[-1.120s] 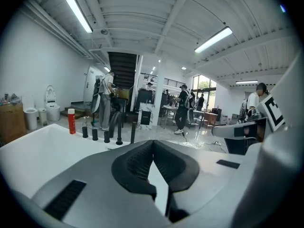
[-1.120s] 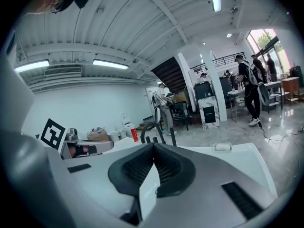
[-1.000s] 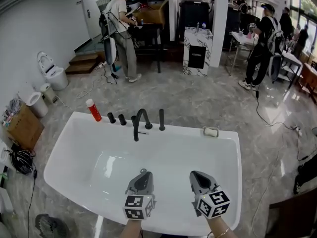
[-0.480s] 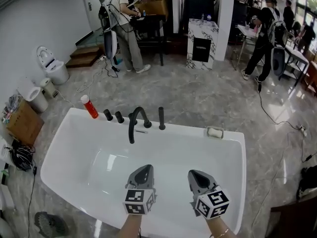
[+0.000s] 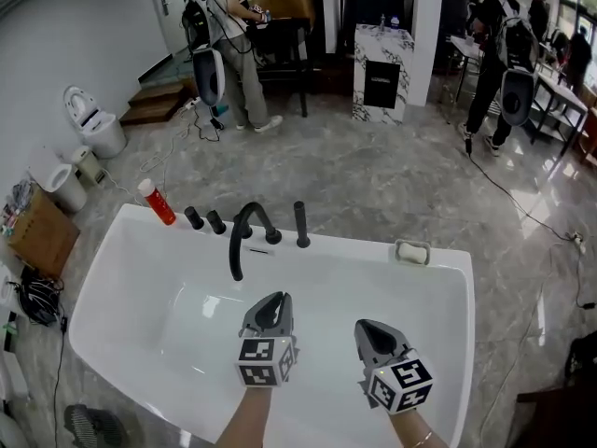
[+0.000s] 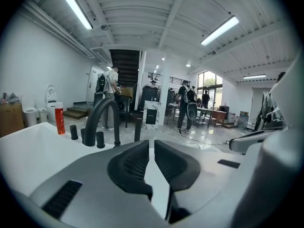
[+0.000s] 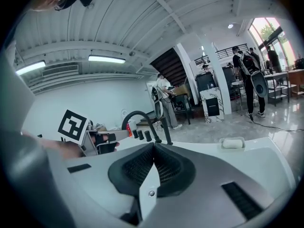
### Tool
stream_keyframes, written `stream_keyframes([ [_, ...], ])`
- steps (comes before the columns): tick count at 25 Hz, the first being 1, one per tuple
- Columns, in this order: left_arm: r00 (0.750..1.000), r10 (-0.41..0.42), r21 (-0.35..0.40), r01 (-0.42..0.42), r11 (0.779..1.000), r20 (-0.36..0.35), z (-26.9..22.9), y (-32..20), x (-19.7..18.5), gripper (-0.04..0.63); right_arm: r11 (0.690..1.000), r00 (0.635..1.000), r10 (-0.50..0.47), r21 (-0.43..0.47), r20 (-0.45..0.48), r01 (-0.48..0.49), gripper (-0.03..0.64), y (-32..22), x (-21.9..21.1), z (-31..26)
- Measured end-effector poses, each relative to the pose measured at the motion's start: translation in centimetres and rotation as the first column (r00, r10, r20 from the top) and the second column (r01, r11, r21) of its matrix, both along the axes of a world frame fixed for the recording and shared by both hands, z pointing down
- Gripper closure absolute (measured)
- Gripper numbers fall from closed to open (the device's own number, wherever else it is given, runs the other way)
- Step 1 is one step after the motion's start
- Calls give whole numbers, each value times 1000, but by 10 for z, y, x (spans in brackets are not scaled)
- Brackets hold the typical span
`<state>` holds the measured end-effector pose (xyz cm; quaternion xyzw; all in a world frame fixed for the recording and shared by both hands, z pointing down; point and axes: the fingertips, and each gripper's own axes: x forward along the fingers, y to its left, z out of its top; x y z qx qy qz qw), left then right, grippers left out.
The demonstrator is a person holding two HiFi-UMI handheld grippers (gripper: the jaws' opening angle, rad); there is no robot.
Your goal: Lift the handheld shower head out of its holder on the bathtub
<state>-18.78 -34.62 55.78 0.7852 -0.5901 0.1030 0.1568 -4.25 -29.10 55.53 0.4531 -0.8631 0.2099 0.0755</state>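
The handheld shower head (image 5: 301,224) is a slim black rod that stands upright in its holder on the far rim of the white bathtub (image 5: 112,278), just right of the curved black faucet (image 5: 244,234). My left gripper (image 5: 276,299) hovers over the tub's inside, shut and holding nothing, pointing at the faucet. The right gripper (image 5: 366,327) floats beside it, also shut and holding nothing. From the left gripper (image 6: 152,144), the shower head (image 6: 137,130) stands beyond the faucet (image 6: 102,120). From the right gripper (image 7: 153,146), the shower head (image 7: 166,131) shows ahead, well apart from the jaws.
Two black knobs (image 5: 193,217) and a red bottle (image 5: 156,202) stand on the rim left of the faucet. A soap dish (image 5: 413,251) sits on the rim at right. Several people, tables and a marble-patterned pedestal (image 5: 381,75) are far behind; toilets (image 5: 89,124) stand at left.
Both grippers have moved forward and lower over the tub, toward the faucet and shower head. Their jaws have stayed shut.
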Motion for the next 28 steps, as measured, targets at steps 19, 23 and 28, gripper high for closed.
stream_keyframes([
  [19,999,-38,-33,38,999,22,104,-142,-3,425,1000,1000,4,-8,-2,-4,610,-72,-8,83],
  [23,999,-48,-35,48,998,18,125,-166,-2,422,1000,1000,9,-10,8,-9,610,-85,-7,103],
  [28,999,-47,-37,48,998,24,154,-191,0,407,999,1000,10,-35,16,-10,611,-98,-10,140],
])
